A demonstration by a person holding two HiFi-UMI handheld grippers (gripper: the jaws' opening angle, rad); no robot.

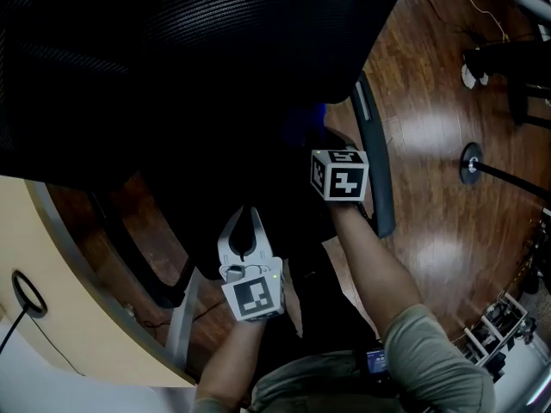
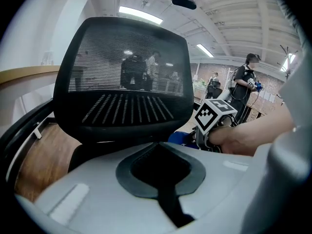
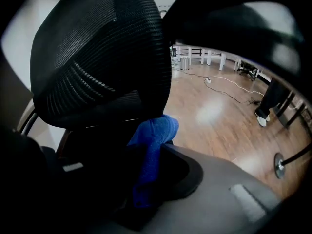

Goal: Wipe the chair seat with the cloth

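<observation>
A black mesh office chair fills the views, its backrest (image 1: 198,33) (image 2: 122,77) (image 3: 97,57) above the dark seat (image 1: 241,170). My right gripper (image 3: 146,177) is shut on a blue cloth (image 3: 152,145), which hangs bunched between the jaws over the seat just in front of the backrest. In the left gripper view the cloth (image 2: 181,138) shows beside the right gripper's marker cube (image 2: 214,115). That cube (image 1: 338,173) sits over the seat's right side. My left gripper (image 1: 250,224) (image 2: 160,152) hovers over the seat's near edge, jaws together and holding nothing.
The chair's right armrest (image 1: 376,162) runs beside my right forearm. A curved beige desk (image 1: 52,299) with a cable loop (image 1: 28,292) lies at the left. On the wooden floor (image 1: 439,136) to the right stands a round stand base (image 1: 471,162). People (image 2: 246,82) stand far behind.
</observation>
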